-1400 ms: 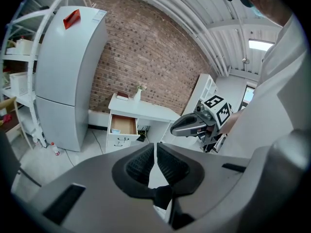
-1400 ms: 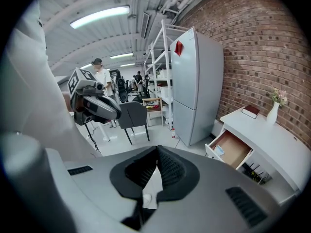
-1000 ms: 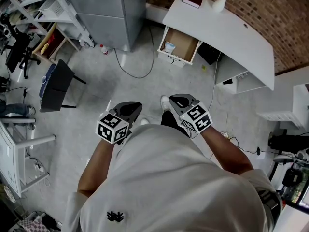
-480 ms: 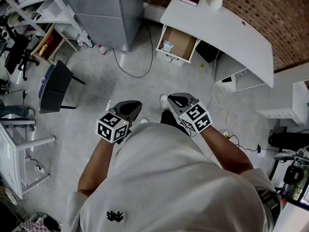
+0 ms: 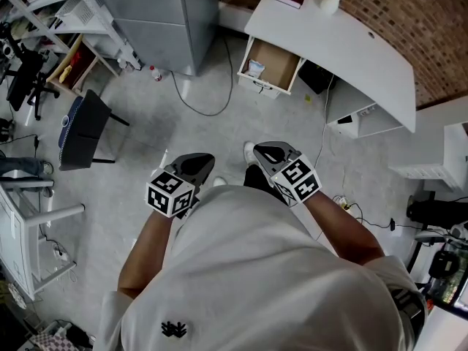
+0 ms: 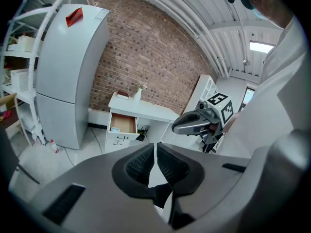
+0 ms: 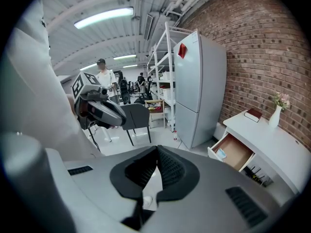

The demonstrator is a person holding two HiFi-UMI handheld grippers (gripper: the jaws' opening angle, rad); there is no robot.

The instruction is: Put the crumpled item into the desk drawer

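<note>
Head view: drawer [image 5: 278, 64] hangs open toward the person, with the crumpled item [image 5: 255, 69] at its front-left, too small to read its axis. The left gripper [image 6: 155, 154] and right gripper [image 7: 156, 158] are both pinched closed, empty.

The desk drawer [image 5: 272, 64] stands pulled well out from under a curved white tabletop [image 5: 344, 46] that runs along the brick wall [image 5: 439, 20]. Its sides and front are white and its bottom is plain brown wood, open to view from above. The crumpled item [image 5: 255, 69], a small pale bluish-white wad, lies inside the drawer on that brown bottom. It is tucked against the left side in the head view, near the front corner.
</note>
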